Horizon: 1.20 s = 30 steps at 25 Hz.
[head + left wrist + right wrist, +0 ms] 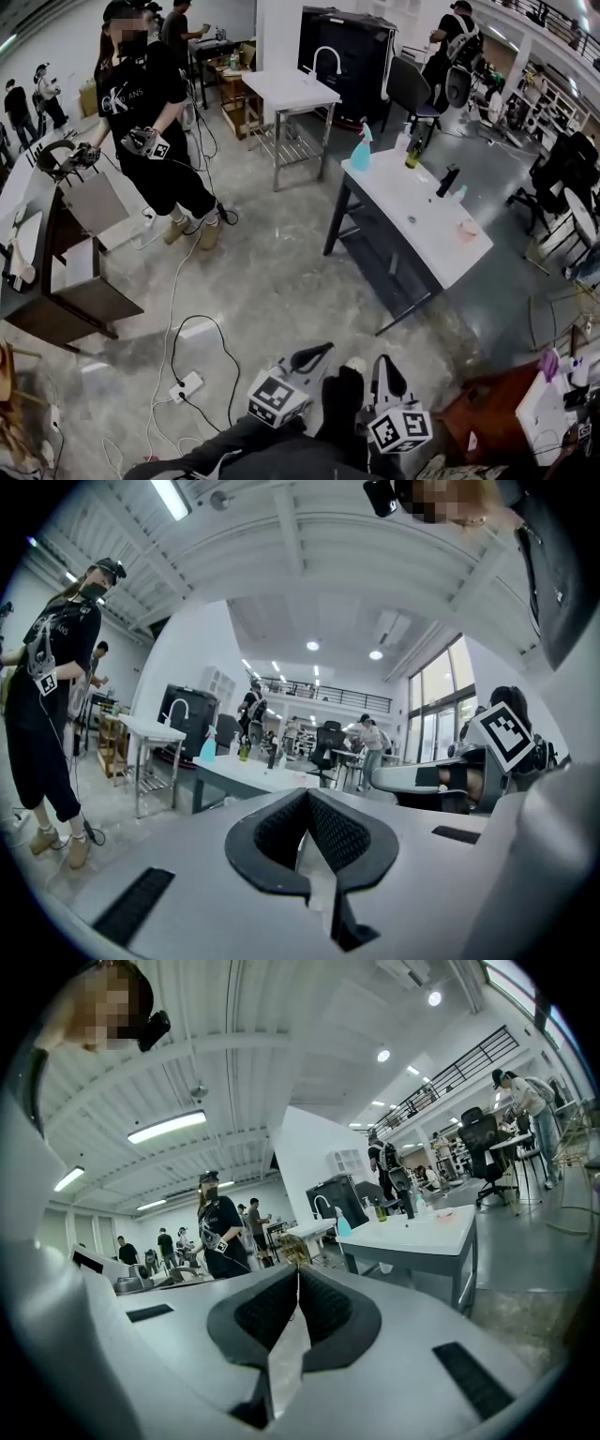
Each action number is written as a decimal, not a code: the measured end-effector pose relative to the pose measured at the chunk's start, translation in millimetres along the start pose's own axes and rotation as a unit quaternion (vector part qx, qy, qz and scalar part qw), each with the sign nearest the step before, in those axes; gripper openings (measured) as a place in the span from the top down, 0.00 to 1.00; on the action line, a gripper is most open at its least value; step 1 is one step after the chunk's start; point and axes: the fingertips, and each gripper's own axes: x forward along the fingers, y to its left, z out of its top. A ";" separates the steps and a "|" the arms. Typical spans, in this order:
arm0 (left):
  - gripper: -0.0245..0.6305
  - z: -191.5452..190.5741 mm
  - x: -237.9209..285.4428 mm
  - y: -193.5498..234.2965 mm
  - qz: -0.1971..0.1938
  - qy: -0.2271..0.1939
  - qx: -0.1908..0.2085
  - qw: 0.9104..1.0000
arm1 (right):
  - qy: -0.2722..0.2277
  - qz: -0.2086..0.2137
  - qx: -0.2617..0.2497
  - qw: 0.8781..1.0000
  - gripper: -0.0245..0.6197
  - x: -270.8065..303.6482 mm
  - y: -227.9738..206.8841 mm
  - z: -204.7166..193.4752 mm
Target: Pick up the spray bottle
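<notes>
Both empty: left gripper (307, 796), right gripper (298, 1274), fingers clenched for the approach.
Spray bottle (361, 148): upright on counter (427, 230) corner, well apart.

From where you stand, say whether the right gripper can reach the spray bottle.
Probably not yet: the spray bottle stands on the white table, well beyond the shut right gripper, across the floor.

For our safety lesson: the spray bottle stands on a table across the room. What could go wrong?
Cables trail over the floor: a trip seems possible. The spray bottle stands near a white bottle at the table's end; left tongs and right tongs, both shut, might knock one over.
</notes>
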 end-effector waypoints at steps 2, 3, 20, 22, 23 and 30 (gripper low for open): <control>0.95 2.7 3.4 -0.1 0.000 -0.001 -0.003 1.000 | 0.005 -0.002 0.003 1.000 0.95 0.4 -3.5 0.6; 0.95 4.7 5.6 0.6 0.002 -0.003 -0.004 1.000 | 0.007 0.000 0.004 1.000 0.95 2.0 -5.3 1.8; 0.95 17.1 75.6 66.4 0.048 -0.003 -0.017 0.999 | 0.025 0.069 -0.002 0.997 0.95 121.3 -35.0 26.8; 0.95 17.6 87.7 78.8 0.053 0.000 -0.017 0.998 | 0.027 0.078 -0.004 0.997 0.95 141.6 -40.3 28.8; 0.95 20.9 94.6 84.7 0.055 -0.002 -0.018 0.998 | 0.027 0.082 -0.004 0.996 0.95 151.8 -43.7 30.5; 0.95 41.1 157.6 120.0 0.068 -0.005 -0.013 0.998 | 0.033 0.096 0.002 0.995 0.95 214.0 -85.4 48.9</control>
